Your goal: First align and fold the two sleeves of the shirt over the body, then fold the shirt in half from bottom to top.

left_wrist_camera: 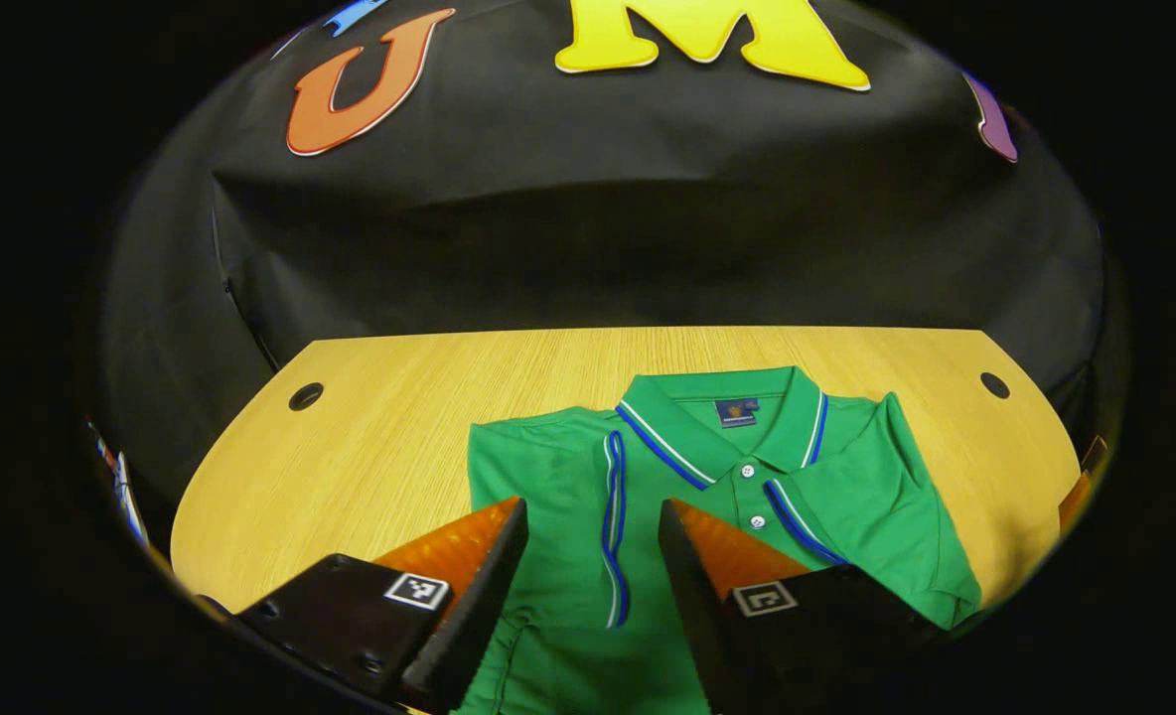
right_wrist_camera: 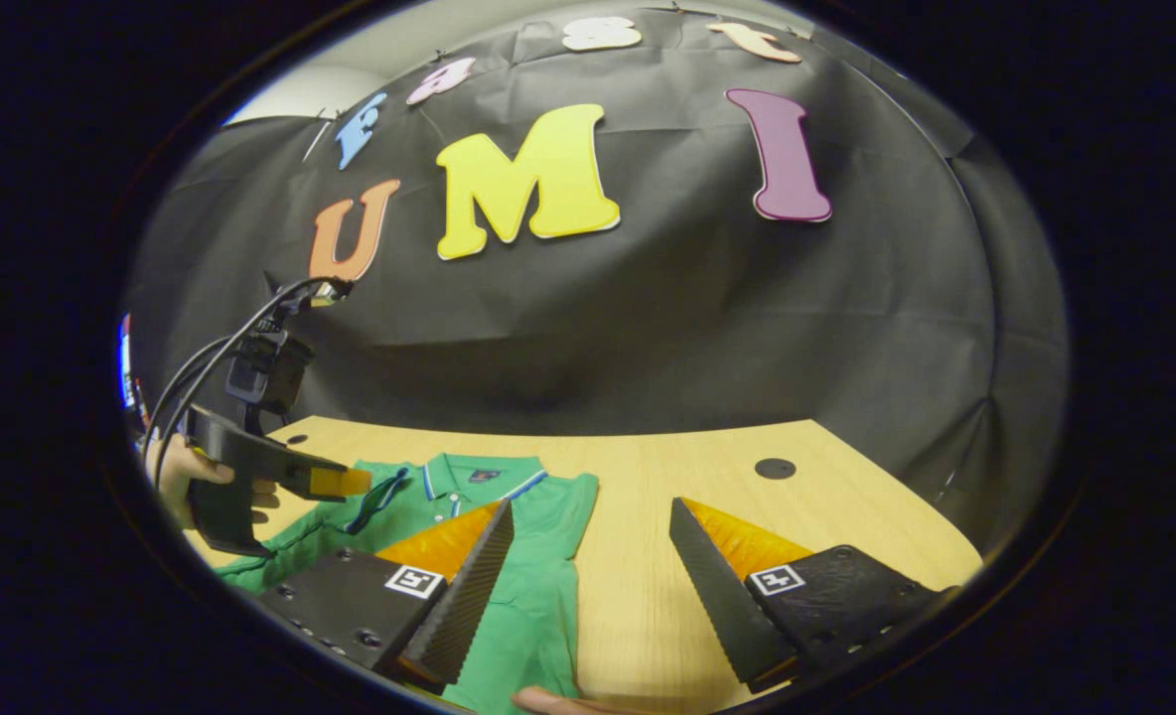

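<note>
A green polo shirt [left_wrist_camera: 568,497] with blue and white trim lies flat on the wooden table [left_wrist_camera: 369,417], collar [left_wrist_camera: 717,422] toward the wall. Both sleeves lie folded in over its body. My left gripper [left_wrist_camera: 593,586] hangs open above the shirt's middle, nothing between its fingers. In the right gripper view the shirt [right_wrist_camera: 538,586] lies at the lower left. My right gripper [right_wrist_camera: 593,586] stands open over the shirt's right edge and bare table [right_wrist_camera: 747,506]. The left gripper [right_wrist_camera: 335,482], held by a hand [right_wrist_camera: 176,477], hovers above the shirt's far side.
The table has round cable holes near its back corners [left_wrist_camera: 305,396] [left_wrist_camera: 994,384] [right_wrist_camera: 775,468]. The black booth wall rises right behind the table. A fingertip [right_wrist_camera: 548,701] shows at the bottom edge of the right gripper view. Bare wood lies left and right of the shirt.
</note>
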### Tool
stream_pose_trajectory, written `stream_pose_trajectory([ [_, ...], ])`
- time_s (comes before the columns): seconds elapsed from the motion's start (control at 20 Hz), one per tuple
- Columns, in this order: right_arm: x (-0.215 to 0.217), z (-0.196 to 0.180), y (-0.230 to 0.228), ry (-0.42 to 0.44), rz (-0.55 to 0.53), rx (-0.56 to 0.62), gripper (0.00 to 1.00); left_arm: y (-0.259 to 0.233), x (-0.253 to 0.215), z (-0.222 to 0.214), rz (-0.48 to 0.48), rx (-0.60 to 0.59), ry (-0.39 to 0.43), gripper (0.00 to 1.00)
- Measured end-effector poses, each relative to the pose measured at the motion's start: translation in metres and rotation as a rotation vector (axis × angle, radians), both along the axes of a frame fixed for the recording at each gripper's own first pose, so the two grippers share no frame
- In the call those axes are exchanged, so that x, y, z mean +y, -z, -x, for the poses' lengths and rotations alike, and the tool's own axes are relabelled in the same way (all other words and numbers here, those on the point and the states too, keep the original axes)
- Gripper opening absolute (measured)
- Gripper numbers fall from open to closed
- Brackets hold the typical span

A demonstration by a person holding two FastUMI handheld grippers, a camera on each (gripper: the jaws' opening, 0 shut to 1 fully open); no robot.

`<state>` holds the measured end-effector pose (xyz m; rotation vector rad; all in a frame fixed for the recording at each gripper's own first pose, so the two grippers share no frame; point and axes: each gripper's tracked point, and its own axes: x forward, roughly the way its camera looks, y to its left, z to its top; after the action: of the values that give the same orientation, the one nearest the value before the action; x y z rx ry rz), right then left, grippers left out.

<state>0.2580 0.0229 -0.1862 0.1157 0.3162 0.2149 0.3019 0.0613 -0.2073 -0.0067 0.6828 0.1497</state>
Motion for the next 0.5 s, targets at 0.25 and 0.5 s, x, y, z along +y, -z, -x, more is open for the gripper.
stream_pose_trajectory([
  [0.25, 0.001, 0.004, -0.009, -0.003, 0.010, -0.020, 0.96, -0.027, -0.002, 0.015, 0.054, -0.075, -0.025, 0.96],
  [0.5, 0.005, 0.011, -0.016, 0.001, 0.057, -0.044, 0.96, -0.061, 0.004, 0.064, 0.188, -0.180, -0.036, 1.00],
])
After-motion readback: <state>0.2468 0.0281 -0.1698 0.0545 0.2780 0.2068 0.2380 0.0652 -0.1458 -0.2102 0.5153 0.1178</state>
